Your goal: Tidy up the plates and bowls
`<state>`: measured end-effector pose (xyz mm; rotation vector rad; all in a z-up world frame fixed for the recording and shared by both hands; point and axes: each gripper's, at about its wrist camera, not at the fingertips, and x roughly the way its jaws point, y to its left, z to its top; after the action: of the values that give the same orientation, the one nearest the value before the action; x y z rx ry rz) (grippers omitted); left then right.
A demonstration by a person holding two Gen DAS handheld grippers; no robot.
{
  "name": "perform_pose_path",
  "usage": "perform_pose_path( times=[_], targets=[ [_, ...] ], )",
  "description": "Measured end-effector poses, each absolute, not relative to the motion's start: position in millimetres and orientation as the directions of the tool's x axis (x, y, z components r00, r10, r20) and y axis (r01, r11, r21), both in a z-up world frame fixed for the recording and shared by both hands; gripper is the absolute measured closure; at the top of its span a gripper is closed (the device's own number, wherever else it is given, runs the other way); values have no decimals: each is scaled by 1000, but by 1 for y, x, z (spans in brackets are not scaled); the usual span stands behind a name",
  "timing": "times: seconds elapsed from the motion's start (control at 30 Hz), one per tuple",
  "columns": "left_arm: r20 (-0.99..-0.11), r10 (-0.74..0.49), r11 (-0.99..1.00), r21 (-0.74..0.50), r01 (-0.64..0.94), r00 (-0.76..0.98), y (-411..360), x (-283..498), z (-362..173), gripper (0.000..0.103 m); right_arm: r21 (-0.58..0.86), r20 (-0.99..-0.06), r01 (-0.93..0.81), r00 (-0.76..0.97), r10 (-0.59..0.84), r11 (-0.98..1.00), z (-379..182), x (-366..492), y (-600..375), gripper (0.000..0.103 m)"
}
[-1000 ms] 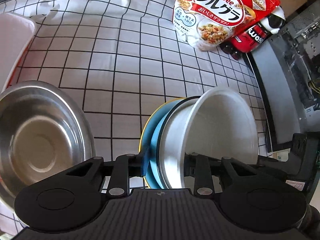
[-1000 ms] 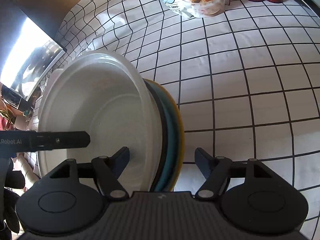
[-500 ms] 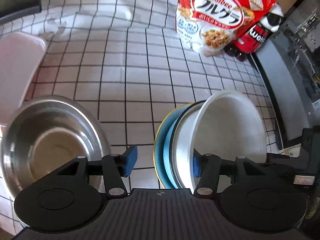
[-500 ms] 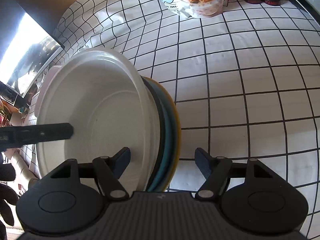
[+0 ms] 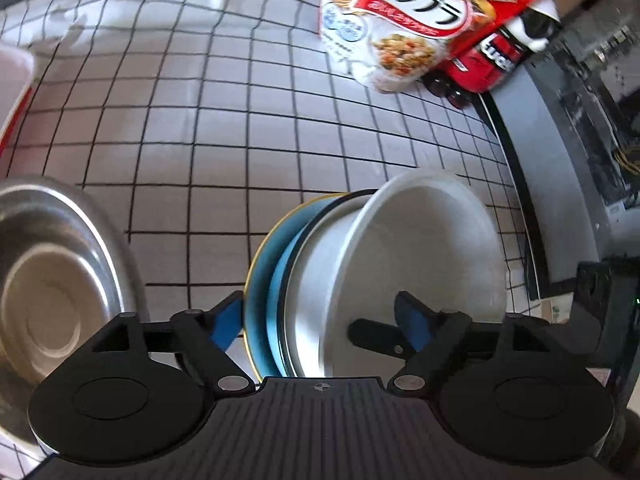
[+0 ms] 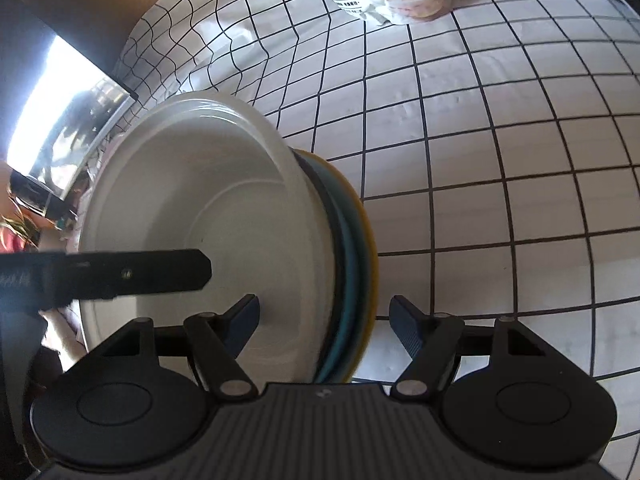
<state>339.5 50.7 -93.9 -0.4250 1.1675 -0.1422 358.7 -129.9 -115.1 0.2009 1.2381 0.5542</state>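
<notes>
A white bowl (image 5: pixel 420 248) sits on stacked plates, a teal one (image 5: pixel 276 292) and a yellow one under it, all seen nearly edge-on. My left gripper (image 5: pixel 320 322) is open, its fingers on either side of the stack's near rim. My right gripper (image 6: pixel 324 318) is open and also straddles the bowl (image 6: pixel 192 200) and the plates (image 6: pixel 352 240). One finger of the other gripper (image 6: pixel 132 274) reaches into the bowl. A steel bowl (image 5: pixel 52 288) stands to the left in the left wrist view.
A red and white cereal bag (image 5: pixel 412 16) and a red bottle (image 5: pixel 492 64) stand at the far side of the checked tablecloth (image 5: pixel 200 128). A dark monitor (image 5: pixel 560 168) lies on the right. A white container (image 5: pixel 12 76) sits at the far left.
My left gripper has opened and let go of the stack's rim, and its view has shifted. My right gripper stays open around the stack. The bowl and plates stay together.
</notes>
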Motion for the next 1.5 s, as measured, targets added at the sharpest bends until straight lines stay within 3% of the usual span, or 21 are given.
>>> perform_pose_path(
  times=[0.83, 0.97, 1.27, 1.5],
  targets=[
    [-890, -250, 957, -286, -40, 382, 39, 345, -100, 16, 440, -821, -357, 212, 531, 824, -114, 357, -122, 32],
    [-892, -229, 966, -257, -21, 390, 35, 347, -101, 17, 442, -819, -361, 210, 534, 821, -115, 356, -121, 43],
    [-901, -199, 976, -219, -10, 386, 30, 350, -101, 19, 430, -825, -363, 213, 523, 827, -114, 354, -119, 44],
    [-903, -186, 977, -210, -20, 387, 34, 350, -100, 30, 434, -821, -366, 215, 528, 823, -115, 353, -120, 44]
  ],
)
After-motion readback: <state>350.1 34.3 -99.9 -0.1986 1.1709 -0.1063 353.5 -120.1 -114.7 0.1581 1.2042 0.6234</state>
